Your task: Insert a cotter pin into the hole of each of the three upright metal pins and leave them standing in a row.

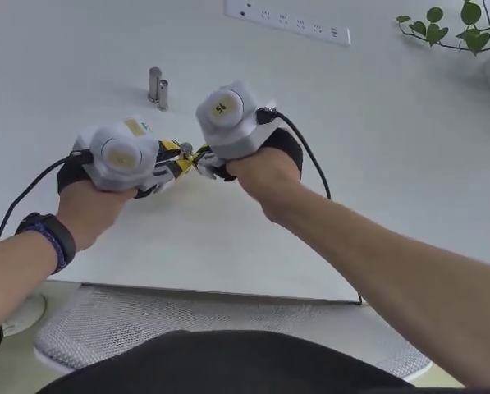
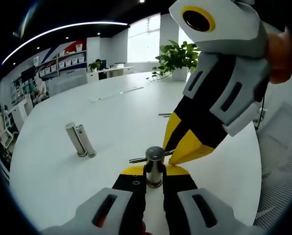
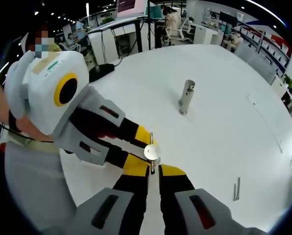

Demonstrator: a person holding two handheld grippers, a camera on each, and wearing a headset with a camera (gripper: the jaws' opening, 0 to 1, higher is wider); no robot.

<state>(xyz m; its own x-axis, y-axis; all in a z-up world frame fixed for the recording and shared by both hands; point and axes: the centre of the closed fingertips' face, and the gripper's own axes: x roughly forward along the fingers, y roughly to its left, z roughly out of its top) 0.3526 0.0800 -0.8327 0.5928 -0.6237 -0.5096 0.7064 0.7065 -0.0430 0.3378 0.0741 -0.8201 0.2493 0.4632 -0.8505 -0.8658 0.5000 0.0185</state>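
My left gripper (image 2: 154,172) is shut on a short metal pin (image 2: 154,164), held head-up between its yellow jaw tips. A thin cotter pin (image 2: 138,158) runs crosswise through the pin just under its head. My right gripper (image 3: 153,169) is shut on the cotter pin (image 3: 151,139), right against the round pin head (image 3: 151,152). In the head view the left gripper (image 1: 179,162) and the right gripper (image 1: 202,160) meet tip to tip above the white table. Two more metal pins (image 1: 157,87) stand upright side by side farther back.
A loose cotter pin (image 3: 237,188) lies on the table (image 1: 376,164) off to the right. A white power strip (image 1: 286,20) runs along the far edge and a green plant (image 1: 462,29) sits at the far right. The table's near edge (image 1: 228,290) is close to my body.
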